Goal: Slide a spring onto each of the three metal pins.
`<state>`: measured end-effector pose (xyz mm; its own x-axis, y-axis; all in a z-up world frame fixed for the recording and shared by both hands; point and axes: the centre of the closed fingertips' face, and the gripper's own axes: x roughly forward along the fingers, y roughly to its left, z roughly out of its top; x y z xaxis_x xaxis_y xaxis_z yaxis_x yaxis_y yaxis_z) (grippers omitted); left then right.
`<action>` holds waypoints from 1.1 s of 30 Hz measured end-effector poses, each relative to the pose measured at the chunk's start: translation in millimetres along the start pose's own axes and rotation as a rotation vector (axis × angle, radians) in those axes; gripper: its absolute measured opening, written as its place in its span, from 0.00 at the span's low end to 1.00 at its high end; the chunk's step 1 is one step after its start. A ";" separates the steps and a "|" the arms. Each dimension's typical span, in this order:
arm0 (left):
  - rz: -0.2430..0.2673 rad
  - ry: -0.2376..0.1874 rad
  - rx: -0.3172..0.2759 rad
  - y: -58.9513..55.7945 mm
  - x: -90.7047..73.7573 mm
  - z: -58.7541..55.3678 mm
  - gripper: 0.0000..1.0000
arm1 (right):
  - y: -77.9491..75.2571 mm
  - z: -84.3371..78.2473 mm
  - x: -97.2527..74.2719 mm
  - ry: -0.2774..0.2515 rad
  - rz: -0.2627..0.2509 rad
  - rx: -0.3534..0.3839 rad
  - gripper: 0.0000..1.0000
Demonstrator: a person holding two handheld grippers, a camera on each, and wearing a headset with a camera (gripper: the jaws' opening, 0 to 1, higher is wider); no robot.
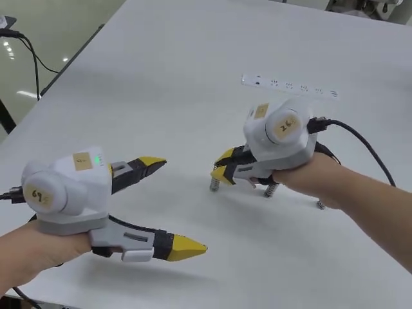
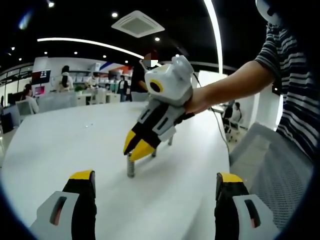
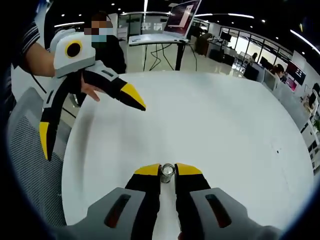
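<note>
Three short metal pins stand on the white table (image 1: 161, 84) under my right hand. The left pin (image 1: 214, 185) carries a spring (image 2: 131, 167), and my right gripper (image 1: 223, 166) is shut on that spring's top end (image 3: 167, 172). A second pin (image 1: 271, 190) also looks coiled. The third pin (image 1: 320, 205) is mostly hidden behind the wrist. My left gripper (image 1: 172, 205) hovers to the left, its jaws wide open and holding nothing. Its own view looks at my right gripper (image 2: 141, 146) from the front.
A white power strip (image 1: 290, 87) lies on the table beyond my right hand. A black cable (image 1: 360, 145) trails from my right gripper. A grey mesh chair (image 2: 275, 165) stands at the table's near edge. Open tabletop lies to the left and beyond.
</note>
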<state>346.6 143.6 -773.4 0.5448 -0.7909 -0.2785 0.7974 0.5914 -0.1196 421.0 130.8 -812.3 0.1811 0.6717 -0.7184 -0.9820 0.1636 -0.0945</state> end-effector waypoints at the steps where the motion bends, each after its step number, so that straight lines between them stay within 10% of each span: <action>1: 0.000 0.001 -0.003 0.2 0.4 -0.5 0.98 | 0.6 -0.2 0.5 0.000 0.002 0.001 0.08; 20: -0.008 0.007 -0.007 -3.6 3.6 -1.2 0.97 | 6.8 -6.1 6.8 0.012 0.023 0.017 0.09; 33: 0.002 -0.001 0.001 -1.5 3.7 13.4 0.97 | 1.9 4.6 -13.3 -0.084 -0.028 0.042 0.21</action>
<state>350.9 137.7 -761.5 0.5470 -0.7897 -0.2778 0.7963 0.5932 -0.1183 417.0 125.5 -799.8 0.2140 0.7247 -0.6550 -0.9737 0.2123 -0.0833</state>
